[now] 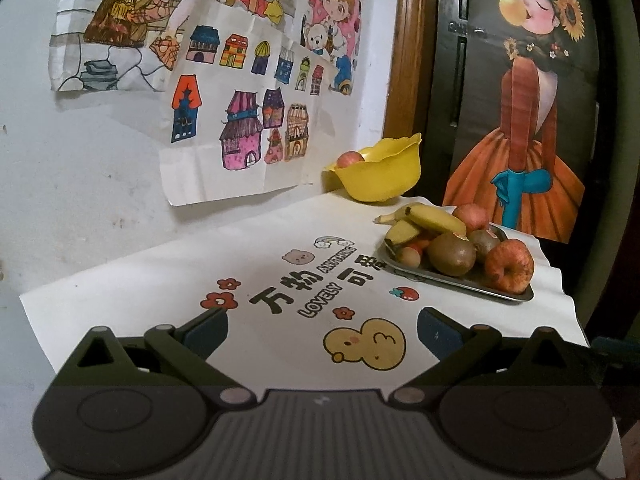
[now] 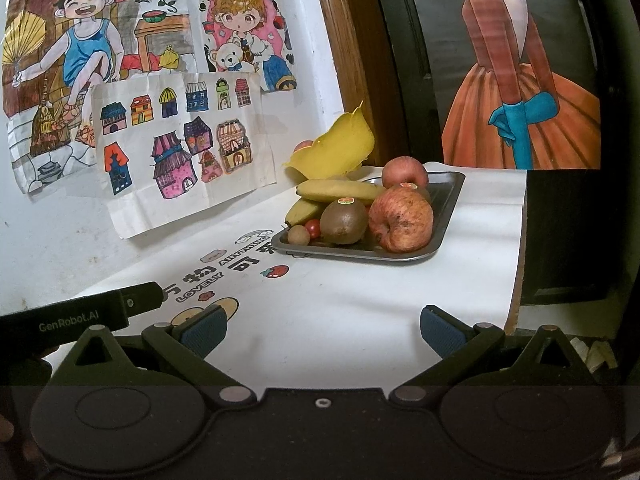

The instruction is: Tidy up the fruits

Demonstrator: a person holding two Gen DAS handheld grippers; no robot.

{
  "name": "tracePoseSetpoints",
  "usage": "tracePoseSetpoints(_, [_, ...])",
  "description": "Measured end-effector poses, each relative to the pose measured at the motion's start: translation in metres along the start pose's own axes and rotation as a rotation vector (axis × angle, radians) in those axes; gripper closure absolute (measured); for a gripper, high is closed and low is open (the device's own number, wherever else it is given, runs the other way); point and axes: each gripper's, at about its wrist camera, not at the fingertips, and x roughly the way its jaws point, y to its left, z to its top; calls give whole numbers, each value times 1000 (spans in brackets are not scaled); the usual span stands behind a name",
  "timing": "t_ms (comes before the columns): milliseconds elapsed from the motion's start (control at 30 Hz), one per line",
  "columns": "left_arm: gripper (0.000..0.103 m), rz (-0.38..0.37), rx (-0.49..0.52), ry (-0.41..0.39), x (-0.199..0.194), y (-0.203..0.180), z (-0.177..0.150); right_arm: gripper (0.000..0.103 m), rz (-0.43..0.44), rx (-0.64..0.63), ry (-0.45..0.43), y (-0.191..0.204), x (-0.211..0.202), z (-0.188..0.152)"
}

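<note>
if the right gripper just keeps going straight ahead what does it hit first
Probably the metal tray of fruit: the open right gripper points over bare white cloth toward it, likely meeting the big apple at its near edge. Depth is unclear.

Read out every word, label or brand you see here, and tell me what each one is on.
"LOVELY" on the table cover.
"ANYTHING" on the same cover, near the tray.
"万物可爱" in large characters on the cover.
"MORNIN", cut off at the edge, on the wall drawing.
"GenRobot.AI" on the left gripper, seen from the right wrist.
Kiwi sticker: too small to read.
Fridge badge: blurred.
</note>
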Motion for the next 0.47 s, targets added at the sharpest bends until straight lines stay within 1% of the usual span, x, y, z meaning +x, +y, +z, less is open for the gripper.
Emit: tracePoseSetpoints(467, [0,2,3,-2,0,-1,-1,1,-1,4,1,0,0,0])
